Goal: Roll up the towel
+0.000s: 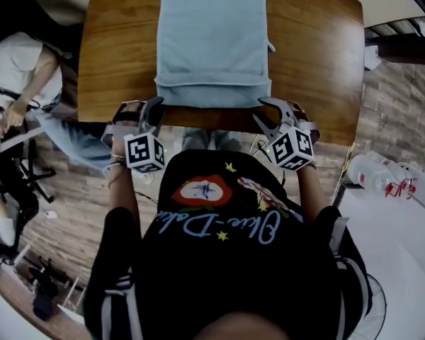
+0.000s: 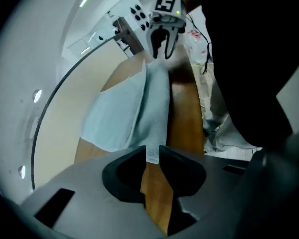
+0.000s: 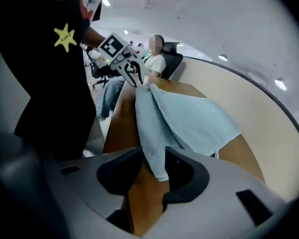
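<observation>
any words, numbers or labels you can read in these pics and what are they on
Nothing can be quoted with confidence.
black shirt: pale cursive wording across the chest, seen upside down and too distorted to read for sure
marker cubes: black-and-white square codes only, no letters or numbers
bottles at the right: red labels, too small to read
towel: no readable print

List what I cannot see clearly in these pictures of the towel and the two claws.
Towel far end: head view, cut off by the top edge.
Left claw grip: left gripper view, the towel corner fills the gap; pressing or not is unclear.
Bottles, labels: head view, too small.
</observation>
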{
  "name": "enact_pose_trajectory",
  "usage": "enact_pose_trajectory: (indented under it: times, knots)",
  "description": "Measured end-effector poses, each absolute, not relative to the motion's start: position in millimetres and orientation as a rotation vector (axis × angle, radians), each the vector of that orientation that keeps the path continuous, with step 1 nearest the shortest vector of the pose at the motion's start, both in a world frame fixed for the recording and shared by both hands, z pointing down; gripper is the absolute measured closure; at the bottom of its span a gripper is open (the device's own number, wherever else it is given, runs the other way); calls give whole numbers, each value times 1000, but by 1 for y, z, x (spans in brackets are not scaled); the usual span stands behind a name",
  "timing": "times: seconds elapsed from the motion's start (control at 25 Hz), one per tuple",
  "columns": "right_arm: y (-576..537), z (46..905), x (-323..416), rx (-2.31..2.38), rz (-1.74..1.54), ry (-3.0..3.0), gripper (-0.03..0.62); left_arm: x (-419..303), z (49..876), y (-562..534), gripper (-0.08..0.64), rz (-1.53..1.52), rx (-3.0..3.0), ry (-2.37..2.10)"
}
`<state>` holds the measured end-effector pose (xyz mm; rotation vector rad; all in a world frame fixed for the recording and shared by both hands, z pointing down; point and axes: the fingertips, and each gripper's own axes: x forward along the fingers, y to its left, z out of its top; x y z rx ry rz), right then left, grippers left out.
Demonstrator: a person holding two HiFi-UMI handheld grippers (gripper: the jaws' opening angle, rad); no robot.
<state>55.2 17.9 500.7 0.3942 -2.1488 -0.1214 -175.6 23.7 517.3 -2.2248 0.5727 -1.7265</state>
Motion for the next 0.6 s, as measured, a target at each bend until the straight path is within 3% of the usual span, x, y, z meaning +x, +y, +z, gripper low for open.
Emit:
enact_pose_trajectory:
  times: [0.36, 0.48, 0.6]
  knots:
    - [7, 532, 63, 332, -233, -1996, 458, -168, 545, 12, 460, -1723, -2124, 544]
    - [8, 535, 64, 334, -225, -2002, 546, -165, 549, 16, 526, -1728, -2105, 488]
    - [8, 526, 65, 361, -195, -2046, 569, -168, 548, 23, 535, -1767, -2110, 454]
